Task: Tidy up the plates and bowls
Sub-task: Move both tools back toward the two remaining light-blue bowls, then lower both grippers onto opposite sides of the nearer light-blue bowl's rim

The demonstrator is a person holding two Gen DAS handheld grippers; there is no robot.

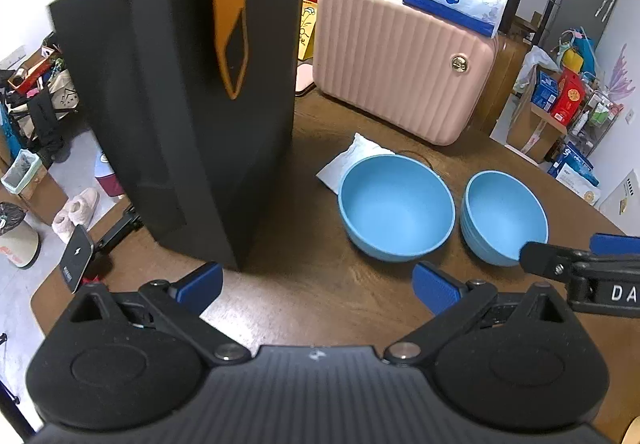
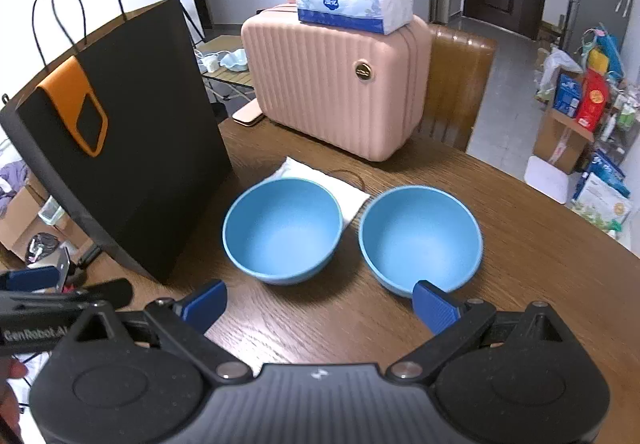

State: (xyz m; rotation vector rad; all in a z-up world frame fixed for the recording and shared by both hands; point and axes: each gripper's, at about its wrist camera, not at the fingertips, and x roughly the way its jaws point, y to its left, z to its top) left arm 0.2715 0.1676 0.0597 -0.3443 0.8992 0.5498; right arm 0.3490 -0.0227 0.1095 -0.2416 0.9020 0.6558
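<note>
**Wooden table, two blue bowls waiting to be stacked**

Cluttered room behind. Right gripper [image 2: 318, 306] hangs released, its right pad at the near rim of the right bowl [image 2: 420, 238]; left gripper [image 1: 318, 286] is likewise spread, empty. Left bowl [image 2: 282, 230] sits at frame centre, beside a black paper bag [image 2: 120, 148]. Best pinch the right bowl's rim squarely, lift clear, then nest it.

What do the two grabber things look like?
Both grippers, left and right, are black plastic with two round bumps, silver screws, and blue ribbed pads on the fingers. White lettering runs along their sides. No cables or sleeves show.
</note>
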